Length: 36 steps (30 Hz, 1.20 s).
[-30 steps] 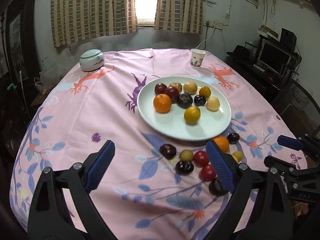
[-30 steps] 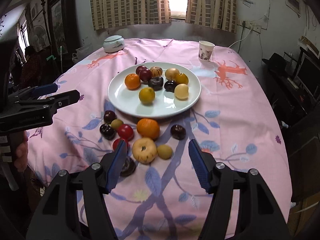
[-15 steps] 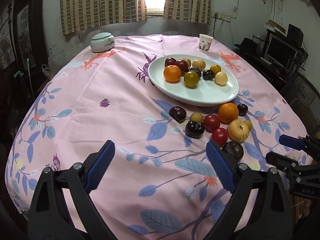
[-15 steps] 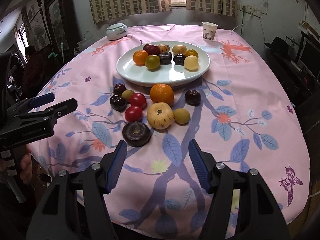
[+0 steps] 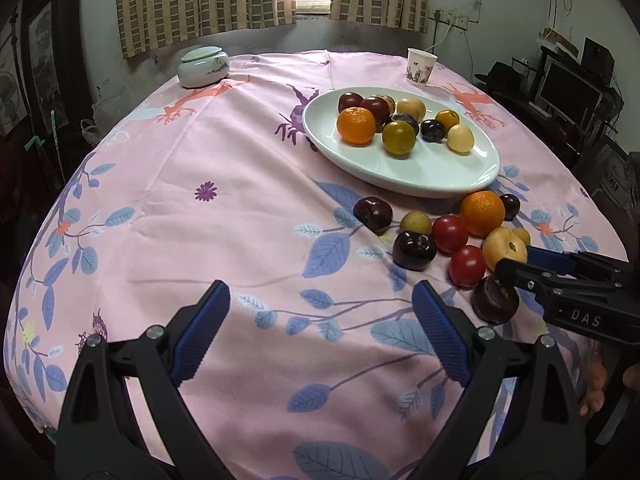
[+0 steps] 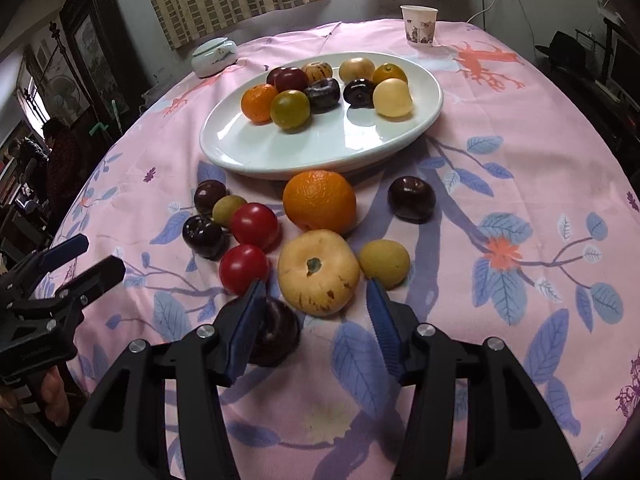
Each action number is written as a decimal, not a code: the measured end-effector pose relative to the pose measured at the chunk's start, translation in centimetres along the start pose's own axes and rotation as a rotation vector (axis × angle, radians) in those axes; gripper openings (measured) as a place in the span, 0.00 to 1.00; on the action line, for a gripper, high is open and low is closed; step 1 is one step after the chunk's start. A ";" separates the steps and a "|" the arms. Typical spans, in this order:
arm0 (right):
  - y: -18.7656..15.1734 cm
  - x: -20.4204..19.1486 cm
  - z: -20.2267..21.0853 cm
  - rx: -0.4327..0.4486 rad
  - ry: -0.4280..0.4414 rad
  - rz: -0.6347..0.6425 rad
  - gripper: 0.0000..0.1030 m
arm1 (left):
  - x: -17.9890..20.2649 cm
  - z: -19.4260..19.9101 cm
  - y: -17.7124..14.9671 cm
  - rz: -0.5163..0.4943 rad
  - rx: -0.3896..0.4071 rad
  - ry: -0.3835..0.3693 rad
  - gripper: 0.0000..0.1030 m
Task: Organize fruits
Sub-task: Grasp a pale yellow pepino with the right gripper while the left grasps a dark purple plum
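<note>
A white plate (image 6: 328, 148) (image 5: 420, 178) holds several fruits, among them an orange (image 5: 356, 125). Loose fruits lie on the pink cloth in front of it: an orange (image 6: 319, 200), two red tomatoes (image 6: 255, 225), dark plums (image 6: 411, 199), small yellow-green fruits (image 6: 384, 263) and a flat pale yellow fruit (image 6: 318, 272). My right gripper (image 6: 316, 292) is open, its fingers on either side of the near edge of the pale yellow fruit; it also shows in the left wrist view (image 5: 516, 266). My left gripper (image 5: 320, 316) is open and empty over bare cloth, left of the loose fruits.
A lidded ceramic jar (image 5: 203, 67) stands at the far left of the table and a paper cup (image 6: 419, 26) at the far right. Desks with monitors (image 5: 568, 84) stand to the right. The table's near edge is close below both grippers.
Both grippers have moved down and forward toward the table. The right gripper has closed in on the pale yellow fruit. Both stay open.
</note>
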State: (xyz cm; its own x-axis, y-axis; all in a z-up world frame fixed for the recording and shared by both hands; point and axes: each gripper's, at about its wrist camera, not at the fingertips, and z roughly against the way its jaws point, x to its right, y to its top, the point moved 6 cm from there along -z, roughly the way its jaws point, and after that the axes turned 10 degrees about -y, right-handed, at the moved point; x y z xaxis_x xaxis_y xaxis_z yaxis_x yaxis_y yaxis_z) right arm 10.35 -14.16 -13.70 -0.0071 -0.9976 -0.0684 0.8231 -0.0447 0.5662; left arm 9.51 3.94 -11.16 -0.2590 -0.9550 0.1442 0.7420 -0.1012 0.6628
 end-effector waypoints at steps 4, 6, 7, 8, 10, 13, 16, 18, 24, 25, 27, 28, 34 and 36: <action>0.5 -0.3 -1.1 -0.005 0.003 0.003 0.41 | 0.6 -1.0 0.3 -0.023 -0.011 0.001 0.91; 0.4 -0.3 -0.5 0.006 0.007 -0.001 0.41 | 1.3 -1.7 0.5 -0.040 -0.021 0.004 0.91; 0.2 -0.1 0.0 0.007 0.013 -0.008 0.41 | 1.6 -2.1 0.6 -0.049 -0.026 0.002 0.91; 0.0 0.1 0.6 0.009 0.012 -0.011 0.41 | 2.0 -2.5 0.6 -0.058 -0.032 -0.002 0.91; -0.4 0.8 2.0 0.028 0.000 -0.015 0.41 | 2.7 -3.2 0.7 -0.076 -0.041 -0.011 0.91; -1.2 1.9 3.4 0.044 -0.009 -0.031 0.41 | 3.4 -4.4 0.8 -0.085 -0.054 -0.013 0.90; -1.6 2.8 4.0 0.046 0.008 -0.055 0.41 | 3.4 -5.6 1.0 -0.055 -0.072 -0.022 0.79; -1.8 3.2 4.0 0.042 0.022 -0.065 0.41 | 3.7 -6.4 1.2 -0.046 -0.091 -0.056 0.76; -2.1 3.6 3.7 0.028 0.047 -0.081 0.41 | 4.8 -7.4 1.7 -0.042 -0.098 -0.145 0.30; -2.1 3.6 3.8 0.029 0.048 -0.082 0.41 | 5.1 -7.1 1.8 -0.052 -0.086 -0.151 0.25; -2.1 3.5 4.1 0.036 0.050 -0.082 0.41 | 5.5 -6.2 1.8 -0.077 -0.074 -0.127 0.25; -2.1 3.4 4.3 0.040 0.051 -0.081 0.41 | 5.7 -5.6 1.7 -0.084 -0.070 -0.136 0.25; -2.0 2.6 5.2 0.066 0.055 -0.065 0.41 | 5.9 -1.5 1.4 -0.077 -0.019 -0.159 0.25; -2.0 2.3 5.5 0.070 0.055 -0.059 0.41 | 6.0 -0.5 1.3 -0.080 -0.011 -0.165 0.25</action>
State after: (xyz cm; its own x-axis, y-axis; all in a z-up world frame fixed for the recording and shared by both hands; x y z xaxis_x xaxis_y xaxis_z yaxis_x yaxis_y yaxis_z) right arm 5.57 -16.64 -10.45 -0.0216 -0.9889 -0.1470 0.7804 -0.1087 0.6158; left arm 9.24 -2.04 -9.80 -0.4152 -0.8850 0.2106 0.7210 -0.1789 0.6694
